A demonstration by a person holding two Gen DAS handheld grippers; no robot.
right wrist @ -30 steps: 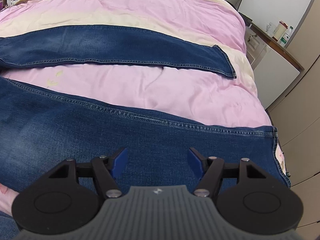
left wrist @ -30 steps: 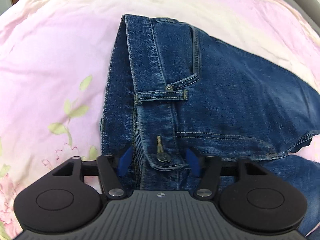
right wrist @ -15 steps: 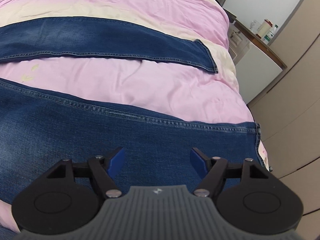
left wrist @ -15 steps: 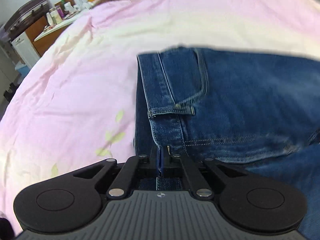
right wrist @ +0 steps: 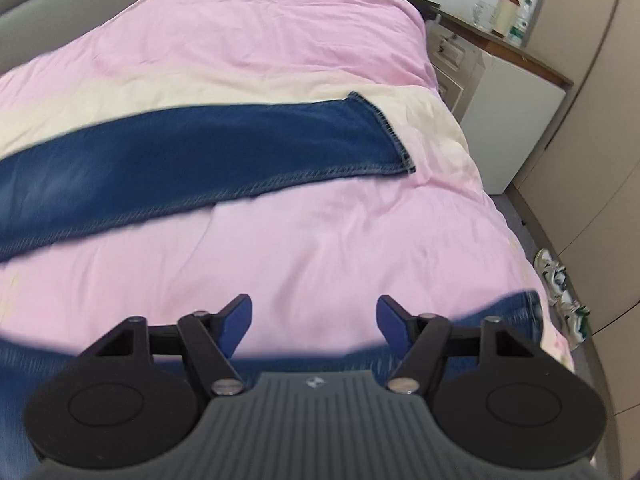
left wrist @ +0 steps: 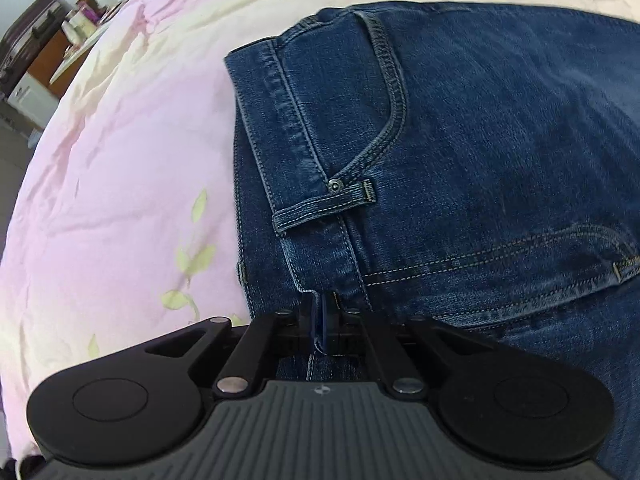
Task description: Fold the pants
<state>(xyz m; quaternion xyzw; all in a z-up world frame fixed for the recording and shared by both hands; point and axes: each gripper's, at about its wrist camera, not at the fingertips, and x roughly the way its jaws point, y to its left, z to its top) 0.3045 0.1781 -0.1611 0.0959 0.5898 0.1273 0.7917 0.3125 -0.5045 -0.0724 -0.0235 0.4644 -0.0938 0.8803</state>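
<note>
Blue denim pants (left wrist: 460, 152) lie on a pink bed cover (left wrist: 120, 168). In the left wrist view the waistband, a belt loop and a front pocket fill the right half. My left gripper (left wrist: 323, 322) is shut on the waistband at its near end. In the right wrist view the far pant leg (right wrist: 200, 152) lies flat across the bed cover (right wrist: 320, 248), its hem at the right. The near leg (right wrist: 516, 308) shows under and behind my right gripper (right wrist: 314, 320), which is open and empty above the cover.
A white cabinet (right wrist: 504, 112) with bottles on top stands beside the bed at the right. Shoes (right wrist: 560, 292) lie on the floor by the bed's right edge. A wooden counter with clutter (left wrist: 64, 40) stands beyond the bed's left side.
My left gripper closed on the waistband and has lifted and drawn it nearer. My right gripper stayed open and has risen and moved back, so the near leg has dropped low in its view.
</note>
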